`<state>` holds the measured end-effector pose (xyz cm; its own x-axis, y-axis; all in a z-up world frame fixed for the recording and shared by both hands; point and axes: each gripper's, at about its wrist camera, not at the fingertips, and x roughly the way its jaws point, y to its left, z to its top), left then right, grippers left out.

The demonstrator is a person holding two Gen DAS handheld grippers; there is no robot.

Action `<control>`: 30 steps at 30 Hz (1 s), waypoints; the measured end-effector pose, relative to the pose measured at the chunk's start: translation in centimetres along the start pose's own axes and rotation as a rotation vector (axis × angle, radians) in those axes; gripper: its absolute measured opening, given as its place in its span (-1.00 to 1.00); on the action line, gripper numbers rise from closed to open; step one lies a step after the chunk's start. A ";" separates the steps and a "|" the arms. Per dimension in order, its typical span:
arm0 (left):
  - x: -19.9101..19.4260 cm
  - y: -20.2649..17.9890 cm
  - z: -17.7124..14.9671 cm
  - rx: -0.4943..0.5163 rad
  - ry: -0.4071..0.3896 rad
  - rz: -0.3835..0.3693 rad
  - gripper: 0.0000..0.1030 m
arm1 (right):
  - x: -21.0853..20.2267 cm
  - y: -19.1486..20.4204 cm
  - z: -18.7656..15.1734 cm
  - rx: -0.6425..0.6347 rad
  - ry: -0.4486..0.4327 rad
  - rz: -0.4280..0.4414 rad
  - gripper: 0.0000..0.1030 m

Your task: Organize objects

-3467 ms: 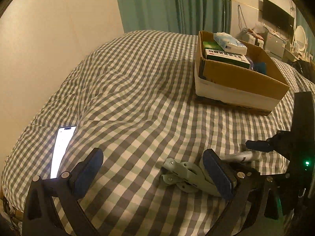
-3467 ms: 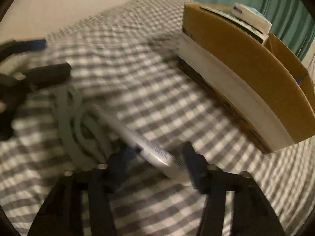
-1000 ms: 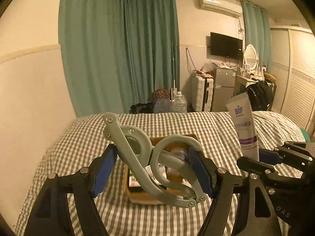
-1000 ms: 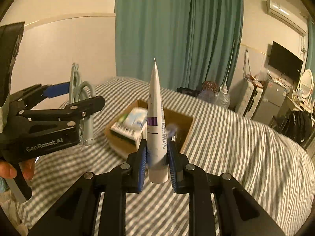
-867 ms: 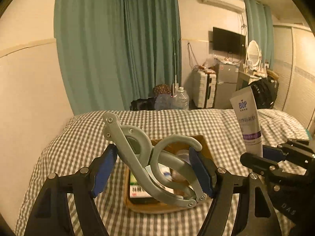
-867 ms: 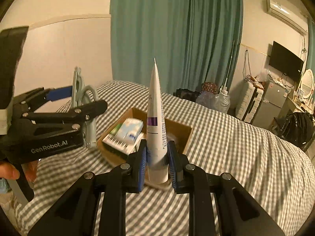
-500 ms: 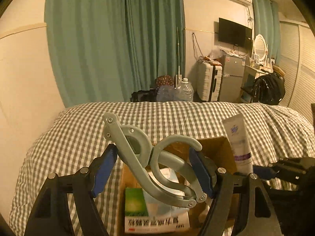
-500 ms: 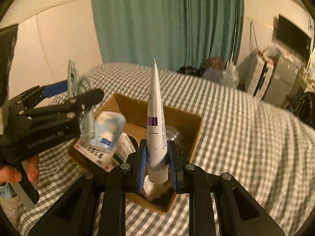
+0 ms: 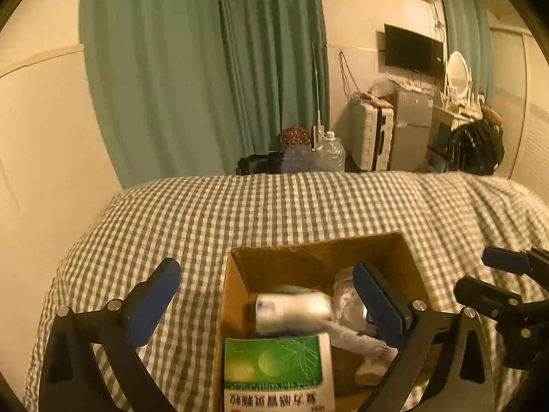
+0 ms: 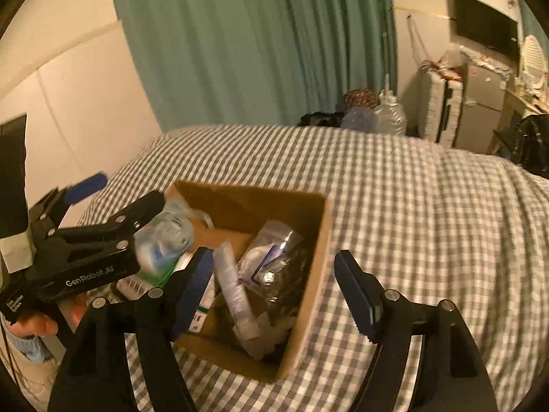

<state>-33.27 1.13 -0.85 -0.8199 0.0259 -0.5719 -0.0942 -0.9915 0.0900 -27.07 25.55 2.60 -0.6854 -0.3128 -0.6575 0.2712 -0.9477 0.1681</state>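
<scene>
A brown cardboard box point(image 9: 308, 250) point(image 10: 319, 240) stands on the checked bed cover. Both grippers hover just above it. My left gripper point(image 9: 267, 292) is open and empty. My right gripper point(image 10: 274, 288) is open and empty, over the box's near right part. A white tube point(image 10: 235, 292) lies inside the box, cap toward me; it also shows in the left wrist view point(image 9: 360, 343). Also inside are a green-and-white carton point(image 9: 278, 374), a white tissue pack point(image 9: 291, 312) and a clear plastic bag point(image 10: 281, 267). The grey hand-grip tool is not visible.
The grey-and-white checked bed cover point(image 9: 240, 213) spreads around the box. A beige wall is at the left and green curtains point(image 9: 206, 68) hang behind the bed. Bottles, a suitcase point(image 9: 372, 137) and a small fridge stand beyond the bed's far edge.
Both grippers opened over the box. The left one let go of the grey hand-grip tool and the right one let go of the white tube, which now lies in the box.
</scene>
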 end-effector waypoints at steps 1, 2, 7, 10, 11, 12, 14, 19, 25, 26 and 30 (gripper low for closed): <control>-0.9 0.0 0.2 -0.003 -0.014 0.000 1.00 | -0.5 0.0 0.3 0.003 -0.010 -0.002 0.41; -2.3 0.0 0.5 -0.003 -0.033 0.003 1.00 | -2.0 0.1 0.4 0.006 -0.029 -0.003 0.41; -8.1 -0.4 1.9 -0.006 -0.110 -0.005 1.00 | -7.9 1.4 1.1 -0.011 -0.111 -0.037 0.41; -12.3 -0.9 2.3 -0.004 -0.164 -0.010 1.00 | -11.8 2.4 1.5 -0.037 -0.175 -0.056 0.42; -13.4 -0.9 2.4 -0.006 -0.179 -0.014 1.00 | -13.1 2.9 1.6 -0.045 -0.200 -0.068 0.47; -14.7 -0.9 2.3 -0.006 -0.192 -0.017 1.00 | -14.7 3.5 1.5 -0.053 -0.230 -0.083 0.56; -17.0 -0.9 1.9 -0.009 -0.212 -0.017 1.00 | -17.8 4.7 1.3 -0.070 -0.292 -0.115 0.68; -21.3 -0.1 -0.5 -0.042 -0.251 -0.044 1.00 | -22.9 6.1 -0.8 -0.126 -0.397 -0.171 0.93; -23.5 0.0 -4.4 -0.108 -0.308 -0.011 1.00 | -26.0 6.9 -4.5 -0.117 -0.500 -0.199 0.99; -23.5 -0.1 -5.2 -0.107 -0.316 -0.003 1.00 | -25.8 6.6 -5.0 -0.113 -0.506 -0.200 0.99; -23.2 0.0 -8.8 -0.148 -0.324 0.034 1.00 | -24.7 6.1 -8.1 -0.119 -0.525 -0.195 0.99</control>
<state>-9.25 -0.59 5.28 -0.9600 0.0082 -0.2800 -0.0004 -0.9996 -0.0280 -3.03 28.04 13.94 -0.9659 -0.1508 -0.2104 0.1593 -0.9869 -0.0239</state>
